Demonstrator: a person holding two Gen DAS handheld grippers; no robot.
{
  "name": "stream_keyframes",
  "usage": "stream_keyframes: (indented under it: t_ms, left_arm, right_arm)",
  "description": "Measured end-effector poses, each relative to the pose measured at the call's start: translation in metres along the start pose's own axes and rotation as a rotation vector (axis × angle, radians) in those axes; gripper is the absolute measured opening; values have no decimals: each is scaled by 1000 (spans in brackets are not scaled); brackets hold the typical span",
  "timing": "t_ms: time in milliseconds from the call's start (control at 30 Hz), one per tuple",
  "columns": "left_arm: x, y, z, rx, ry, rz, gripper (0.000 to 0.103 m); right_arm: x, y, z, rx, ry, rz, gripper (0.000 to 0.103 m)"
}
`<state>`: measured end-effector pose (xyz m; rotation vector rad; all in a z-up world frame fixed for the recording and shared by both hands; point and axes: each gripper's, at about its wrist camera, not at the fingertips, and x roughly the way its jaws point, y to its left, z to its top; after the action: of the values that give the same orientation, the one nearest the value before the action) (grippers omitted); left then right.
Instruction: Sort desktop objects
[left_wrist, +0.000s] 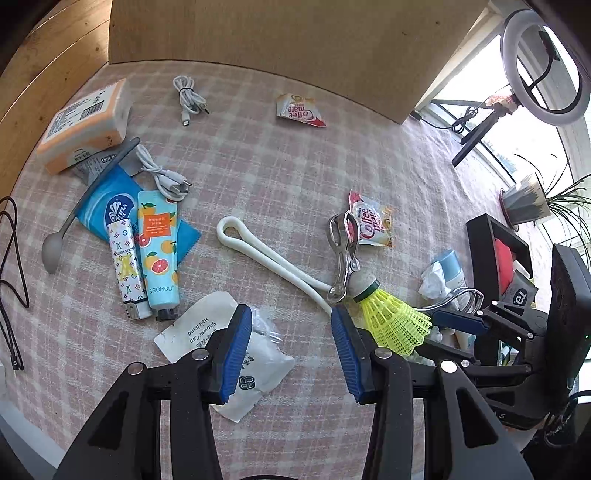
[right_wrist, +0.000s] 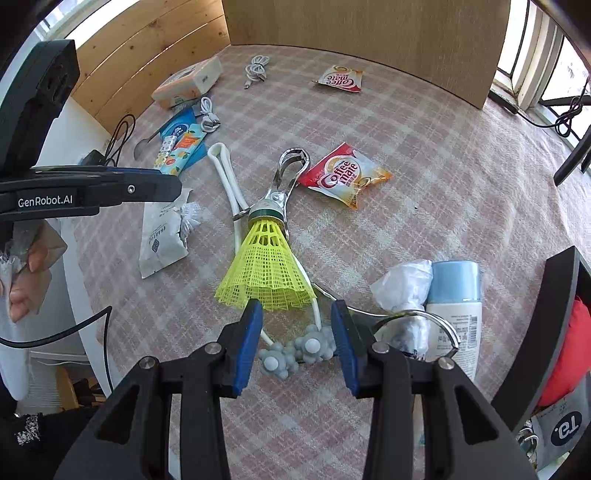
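A yellow shuttlecock (right_wrist: 266, 264) lies on the checked tablecloth (right_wrist: 424, 177), its cork on a metal clip (right_wrist: 286, 177); it also shows in the left wrist view (left_wrist: 391, 317). My right gripper (right_wrist: 295, 332) is open just behind its skirt, over a white massager (right_wrist: 229, 177) with grey knobs (right_wrist: 295, 352). My left gripper (left_wrist: 291, 347) is open and empty above a white shower-cap packet (left_wrist: 236, 354). Two Coffee mate sachets (left_wrist: 371, 221) (left_wrist: 299, 110), a hand cream tube (left_wrist: 157, 247) and a lighter (left_wrist: 127, 269) lie around.
A black box (left_wrist: 495, 243) with red contents stands at the right. A blue-capped bottle (right_wrist: 456, 306) and a crumpled bag (right_wrist: 406, 284) lie beside it. Cables (left_wrist: 188, 98), a tissue pack (left_wrist: 110, 210), a spoon (left_wrist: 55, 243) and an orange box (left_wrist: 85, 125) sit at the left. A cardboard wall (left_wrist: 295, 37) stands behind.
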<state>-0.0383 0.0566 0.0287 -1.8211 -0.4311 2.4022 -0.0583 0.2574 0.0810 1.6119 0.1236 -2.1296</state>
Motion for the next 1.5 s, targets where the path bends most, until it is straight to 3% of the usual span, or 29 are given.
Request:
stream_keyframes:
  t_ms: [100,333,567,700,733,800,867,1300,1400,1500]
  left_arm:
    - [20,-15,23,6,15,19,41]
    - [54,-25,55,-24,100,-57,39]
    - [69,-31,63,16,134,-4,23]
    - [78,-35,64,31,151,20,20]
    - [80,-37,64,37,154,30,20]
    - [85,-40,63,52,159,46,13]
    - [88,-41,62,56,158,50,7]
    - [66,-31,62,15,100,39,5]
    - [67,-35,60,-20,122,-43,4]
    - [70,-52,54,6,138,-71,4]
  right_arm:
    - [3,0,3,4,-16,5,38]
    - [12,6,8,4,-15,24,38]
    - [14,5,11,29,-25,34,38]
    - [18,10,14,15,-29,23,37]
    - [18,11,15,12,-32,22,36]
    - [19,14,17,14,-40,24,17]
    - [18,14,18,28,-50,30,7]
    - [-16,6,10,95,-132,90,2]
    - [-16,12,8,74,-138,63,2]
    - [-9,14,9,94,-125,87,2]
